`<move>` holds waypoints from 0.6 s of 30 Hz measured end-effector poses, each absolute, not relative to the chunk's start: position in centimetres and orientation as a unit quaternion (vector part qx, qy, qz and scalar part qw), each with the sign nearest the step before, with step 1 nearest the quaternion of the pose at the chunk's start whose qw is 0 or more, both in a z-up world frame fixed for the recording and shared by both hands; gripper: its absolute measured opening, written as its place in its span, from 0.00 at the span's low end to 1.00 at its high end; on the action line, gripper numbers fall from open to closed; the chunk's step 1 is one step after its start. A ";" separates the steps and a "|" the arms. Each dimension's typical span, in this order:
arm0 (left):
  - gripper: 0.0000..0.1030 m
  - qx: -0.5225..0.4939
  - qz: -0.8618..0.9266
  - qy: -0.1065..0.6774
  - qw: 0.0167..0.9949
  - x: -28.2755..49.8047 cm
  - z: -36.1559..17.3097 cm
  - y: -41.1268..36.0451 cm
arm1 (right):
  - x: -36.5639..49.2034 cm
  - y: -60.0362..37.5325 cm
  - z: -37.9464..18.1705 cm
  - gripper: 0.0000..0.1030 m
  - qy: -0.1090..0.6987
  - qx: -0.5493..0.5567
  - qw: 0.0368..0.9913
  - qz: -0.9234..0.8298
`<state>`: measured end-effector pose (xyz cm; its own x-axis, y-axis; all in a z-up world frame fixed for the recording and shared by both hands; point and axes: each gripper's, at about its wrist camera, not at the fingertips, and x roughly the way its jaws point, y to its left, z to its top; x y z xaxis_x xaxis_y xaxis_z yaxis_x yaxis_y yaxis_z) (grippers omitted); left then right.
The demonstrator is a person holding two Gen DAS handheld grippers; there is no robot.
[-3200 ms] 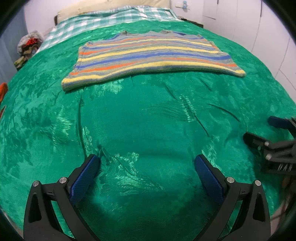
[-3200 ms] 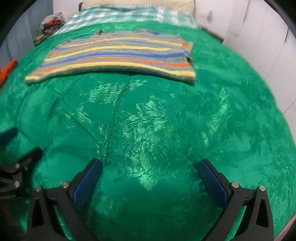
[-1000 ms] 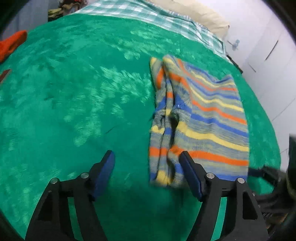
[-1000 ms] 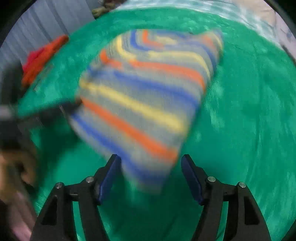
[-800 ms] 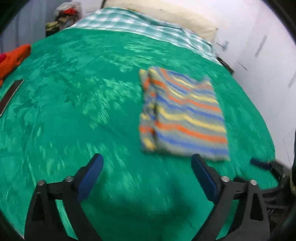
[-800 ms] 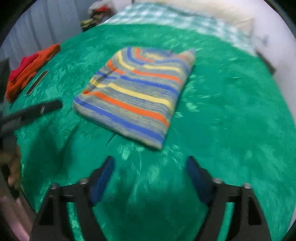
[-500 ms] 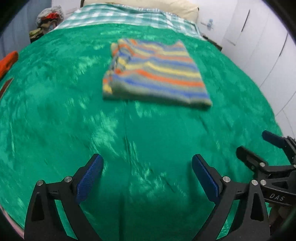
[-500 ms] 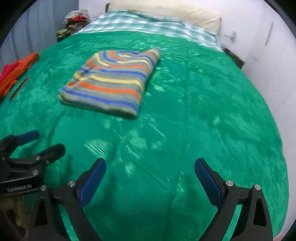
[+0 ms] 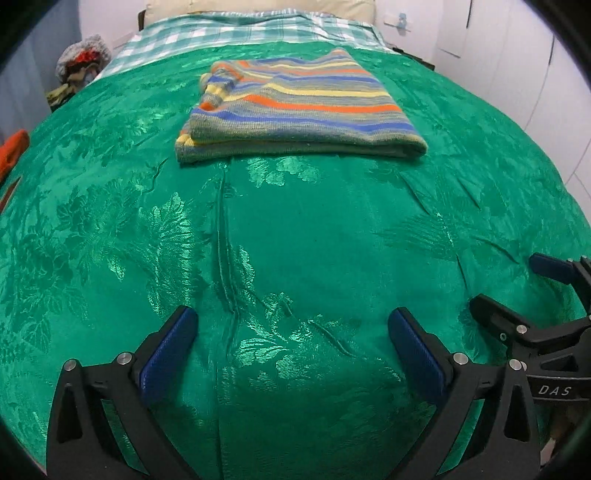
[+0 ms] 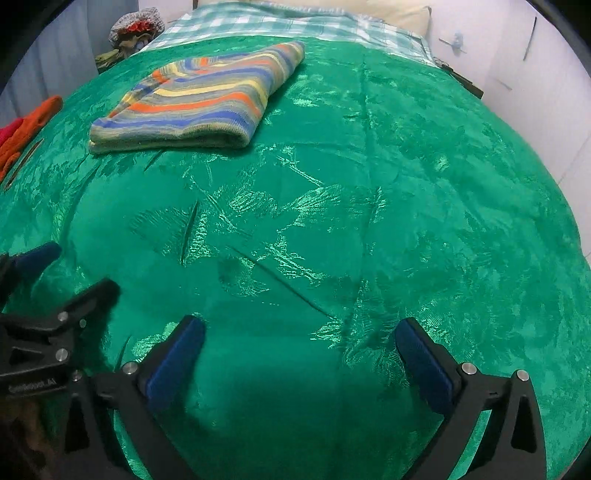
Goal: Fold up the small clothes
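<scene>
A striped knit sweater (image 9: pixel 299 107), folded into a rectangle, lies on the green bedspread (image 9: pixel 295 229) toward the far end of the bed. It also shows in the right wrist view (image 10: pixel 199 99) at the upper left. My left gripper (image 9: pixel 291 332) is open and empty, low over the near part of the bedspread, well short of the sweater. My right gripper (image 10: pixel 299 343) is open and empty too, beside the left one. Each gripper shows at the edge of the other's view, the right gripper (image 9: pixel 535 288) and the left gripper (image 10: pixel 55 273).
Orange and red clothes (image 10: pixel 26 125) lie at the left edge of the bed. A checked sheet (image 9: pixel 236 29) and a pillow (image 9: pixel 258 5) are at the head. A pile of clothes (image 9: pixel 81 62) sits at the far left. White walls stand on the right.
The sweater went from spread flat to folded in half. Both grippers let go of it, opened wide and drew back to the near side of the bed.
</scene>
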<state>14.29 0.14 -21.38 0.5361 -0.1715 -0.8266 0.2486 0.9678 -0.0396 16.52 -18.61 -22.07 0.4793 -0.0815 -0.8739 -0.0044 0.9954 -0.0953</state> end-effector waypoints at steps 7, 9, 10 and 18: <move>1.00 0.043 -0.120 0.465 0.876 13.9 -21.7 -0.2 | 16.3 -18.6 -22.5 1.00 0.506 -0.043 0.861 -0.022; 1.00 0.043 -0.120 0.465 0.876 13.7 -21.7 -0.2 | 16.3 -18.6 -22.5 1.00 0.505 -0.043 0.861 -0.022; 1.00 0.043 -0.120 0.465 0.876 13.8 -21.7 -0.2 | 16.3 -18.5 -22.5 1.00 0.506 -0.043 0.861 -0.022; 1.00 0.044 -0.120 0.465 0.876 13.8 -21.7 -0.2 | 16.2 -18.5 -22.6 1.00 0.505 -0.043 0.861 -0.022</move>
